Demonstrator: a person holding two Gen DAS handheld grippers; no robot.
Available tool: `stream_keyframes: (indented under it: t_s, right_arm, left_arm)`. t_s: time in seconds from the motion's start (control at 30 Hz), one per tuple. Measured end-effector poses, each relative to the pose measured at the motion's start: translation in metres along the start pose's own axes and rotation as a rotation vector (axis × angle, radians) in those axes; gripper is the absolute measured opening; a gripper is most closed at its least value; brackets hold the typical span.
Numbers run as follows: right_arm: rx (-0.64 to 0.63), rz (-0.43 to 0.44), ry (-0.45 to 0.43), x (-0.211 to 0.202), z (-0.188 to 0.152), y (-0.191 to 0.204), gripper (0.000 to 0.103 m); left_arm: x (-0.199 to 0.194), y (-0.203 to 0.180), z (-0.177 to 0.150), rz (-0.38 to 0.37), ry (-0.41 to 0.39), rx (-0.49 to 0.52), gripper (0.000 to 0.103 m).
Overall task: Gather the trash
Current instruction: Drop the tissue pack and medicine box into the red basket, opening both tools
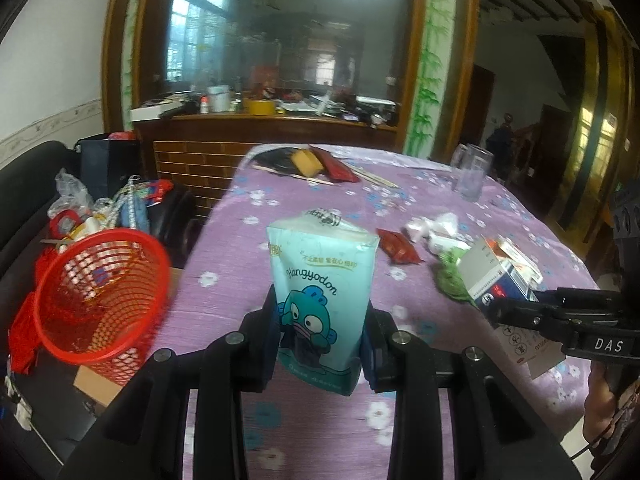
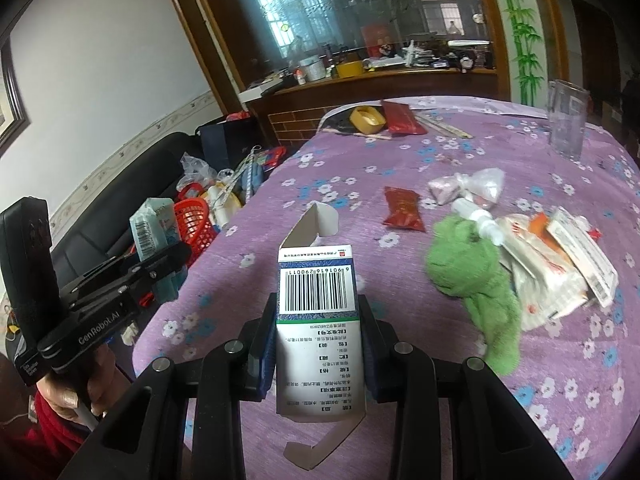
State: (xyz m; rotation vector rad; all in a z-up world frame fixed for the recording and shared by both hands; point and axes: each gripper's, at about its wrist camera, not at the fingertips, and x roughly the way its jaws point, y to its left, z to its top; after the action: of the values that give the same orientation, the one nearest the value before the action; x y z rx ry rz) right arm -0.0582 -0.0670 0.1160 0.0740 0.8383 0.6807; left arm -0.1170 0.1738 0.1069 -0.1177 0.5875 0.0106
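Both tongs are clenched on trash as I watch from their cameras. My left gripper (image 1: 320, 344) pinches a pale blue tissue pack (image 1: 322, 292) upright between its pads, a cartoon fish printed on its front, held above the near edge of the table (image 1: 224, 288). My right gripper (image 2: 318, 344) clamps a small white box (image 2: 318, 320) with a barcode on top; both end flaps hang open. A purple cloth with small flowers covers the table. On it, ahead of the box, lie a red sachet (image 2: 402, 208), a green cloth (image 2: 476, 280) and, just beside that, a heap of papers (image 2: 560, 272). A glass (image 2: 568, 120) stands further back. Left of the table, off its edge, sits a red mesh basket (image 1: 104, 300), tilted toward me.
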Motion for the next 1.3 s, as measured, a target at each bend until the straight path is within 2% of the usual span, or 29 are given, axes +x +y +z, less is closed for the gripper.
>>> stream_keyframes:
  t_s: [0.2, 0.43, 0.67, 0.9, 0.97, 1.03, 1.07, 1.13, 1.3]
  right_arm:
    - [-0.006, 0.076, 0.041, 0.023, 0.02, 0.025, 0.038]
    - [-0.066, 0.167, 0.069, 0.056, 0.052, 0.082, 0.038]
    - [-0.135, 0.245, 0.113, 0.112, 0.087, 0.151, 0.038]
    - [-0.153, 0.287, 0.14, 0.169, 0.125, 0.204, 0.04]
    - [-0.131, 0.308, 0.152, 0.185, 0.133, 0.213, 0.04]
    - [-0.121, 0.314, 0.156, 0.2, 0.14, 0.221, 0.052]
    - [-0.122, 0.31, 0.155, 0.206, 0.143, 0.223, 0.061]
    - [-0.118, 0.301, 0.141, 0.211, 0.147, 0.224, 0.063]
    - [-0.088, 0.305, 0.126, 0.193, 0.143, 0.202, 0.063]
  left_arm:
    - [-0.012, 0.049, 0.007, 0.069, -0.018, -0.064, 0.033]
    - [-0.016, 0.116, 0.013, 0.182, -0.022, -0.134, 0.033]
    - [0.002, 0.182, 0.01, 0.253, 0.023, -0.213, 0.033]
    - [0.007, 0.219, 0.01, 0.287, 0.032, -0.263, 0.033]
    - [0.008, 0.225, 0.01, 0.3, 0.03, -0.27, 0.039]
    - [0.008, 0.23, 0.009, 0.306, 0.027, -0.269, 0.045]
    - [0.008, 0.231, 0.009, 0.311, 0.027, -0.268, 0.047]
    - [0.008, 0.234, 0.009, 0.314, 0.025, -0.279, 0.061]
    - [0.002, 0.226, 0.007, 0.283, 0.014, -0.285, 0.062]
